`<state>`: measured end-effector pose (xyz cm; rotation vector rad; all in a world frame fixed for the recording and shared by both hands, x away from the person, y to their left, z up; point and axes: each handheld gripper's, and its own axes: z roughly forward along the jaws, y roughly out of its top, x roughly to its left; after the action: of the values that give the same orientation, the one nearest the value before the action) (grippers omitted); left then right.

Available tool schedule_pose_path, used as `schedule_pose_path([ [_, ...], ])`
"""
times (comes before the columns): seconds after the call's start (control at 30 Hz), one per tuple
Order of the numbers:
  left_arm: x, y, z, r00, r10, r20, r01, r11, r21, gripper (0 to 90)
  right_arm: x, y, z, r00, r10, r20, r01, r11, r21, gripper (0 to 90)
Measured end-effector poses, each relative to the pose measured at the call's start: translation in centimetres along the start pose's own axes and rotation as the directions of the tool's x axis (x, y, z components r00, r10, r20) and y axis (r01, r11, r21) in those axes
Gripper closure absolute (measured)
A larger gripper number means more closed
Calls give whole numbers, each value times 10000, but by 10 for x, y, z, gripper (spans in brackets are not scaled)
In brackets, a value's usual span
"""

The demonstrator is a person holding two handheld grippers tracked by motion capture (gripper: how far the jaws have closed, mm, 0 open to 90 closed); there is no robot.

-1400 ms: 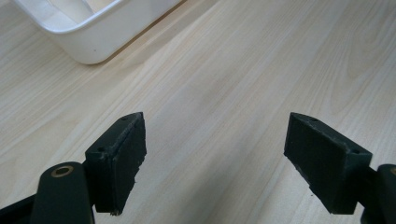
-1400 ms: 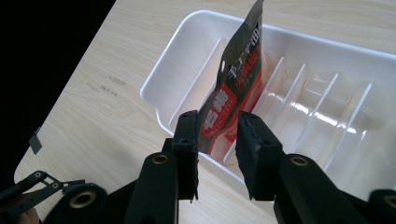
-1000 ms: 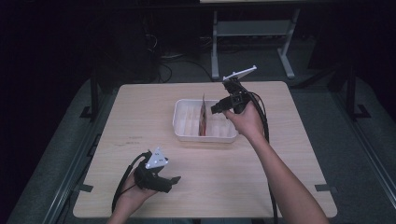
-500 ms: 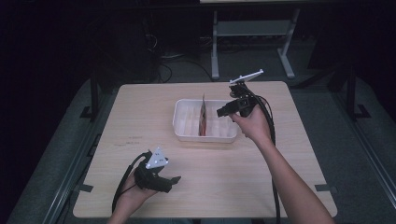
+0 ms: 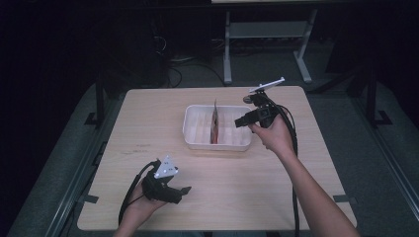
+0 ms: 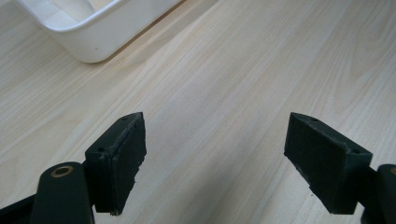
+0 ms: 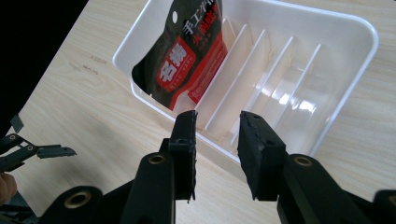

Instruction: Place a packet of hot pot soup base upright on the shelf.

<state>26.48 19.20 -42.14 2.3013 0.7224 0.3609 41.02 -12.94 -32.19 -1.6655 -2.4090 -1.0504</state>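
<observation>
Bare table (image 5: 296,197) surrounds the white tray (image 5: 195,143), whose upright packet (image 5: 215,121) and dividers (image 7: 261,70) obstruct entry.

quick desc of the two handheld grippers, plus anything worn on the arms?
Both are black two-jaw tools: the left gripper and the right gripper. Each carries a grey three-cornered plate on top and trails a black cable. Jaw pads are blocky, matte, with brass-coloured pivot rivets. Forearms bare, no sleeves.

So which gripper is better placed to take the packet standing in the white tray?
Right. The right gripper hangs at the tray's edge, jaws parted near the packet; the left gripper sits far off.
</observation>
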Motion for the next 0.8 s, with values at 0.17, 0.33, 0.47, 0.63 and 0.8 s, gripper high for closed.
schedule_pose_path([
  [0.17,0,0,0,10000,-21,-18,21,10000,-20,205,-3,-4,-2,9999,-118,34,118,9999,22,646],
  [0.33,1,0,-1,10000,-18,-34,18,10000,6,204,-7,-10,-4,9996,-260,146,258,9996,107,628],
  [0.47,1,-1,-1,10000,-20,-41,20,10000,10,204,-11,-14,-6,9994,-282,178,280,9995,155,614],
  [0.63,1,-1,-1,10000,-65,-50,65,10000,-34,204,-16,-18,-8,9991,-356,226,353,9993,144,599],
  [0.8,2,-1,-2,9999,-87,-76,86,10000,-40,204,-20,-25,-11,9992,-311,244,307,9993,190,587],
])
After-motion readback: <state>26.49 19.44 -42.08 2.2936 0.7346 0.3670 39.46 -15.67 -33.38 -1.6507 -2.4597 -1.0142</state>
